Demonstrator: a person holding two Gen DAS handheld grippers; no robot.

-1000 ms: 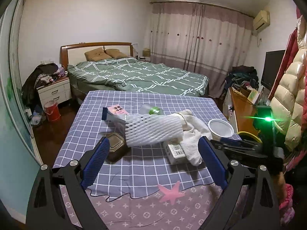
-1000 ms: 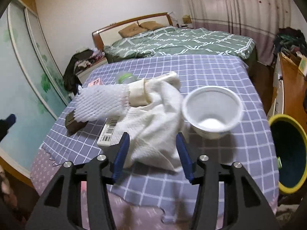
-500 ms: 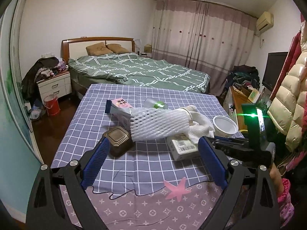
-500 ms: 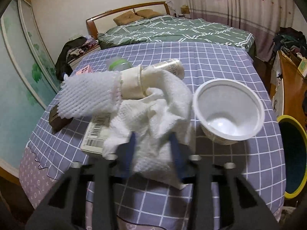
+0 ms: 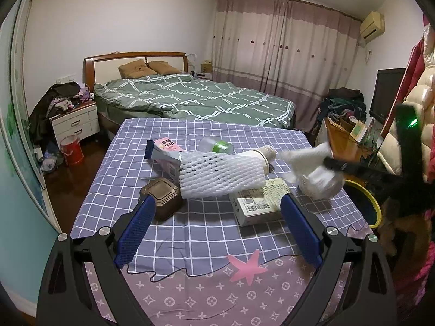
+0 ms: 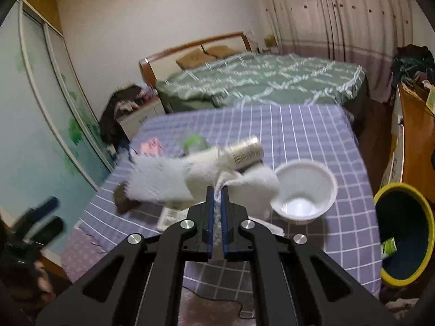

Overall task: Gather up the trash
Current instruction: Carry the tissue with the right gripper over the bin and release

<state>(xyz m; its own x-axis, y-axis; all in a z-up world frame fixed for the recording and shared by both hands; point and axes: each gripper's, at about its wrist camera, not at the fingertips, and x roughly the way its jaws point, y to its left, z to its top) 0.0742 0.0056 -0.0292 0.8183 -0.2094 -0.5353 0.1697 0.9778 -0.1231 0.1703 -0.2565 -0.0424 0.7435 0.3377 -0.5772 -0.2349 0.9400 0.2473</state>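
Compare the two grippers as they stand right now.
The left gripper stands wide open and empty above the checked cloth; the right gripper is shut on the white towel, its jaws having just closed. The left holds nothing; the right has the towel lifted beside the white bowl. Both have blue pads on black frames.

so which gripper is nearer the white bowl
Right. The right gripper, shut on the white cloth, sits just beside the white bowl. The left gripper hangs open at the table's near edge, further from it.

Left wrist camera looks down across the checked table (image 5: 206,233) toward the bed (image 5: 195,100); right wrist camera, nearer, shares both.
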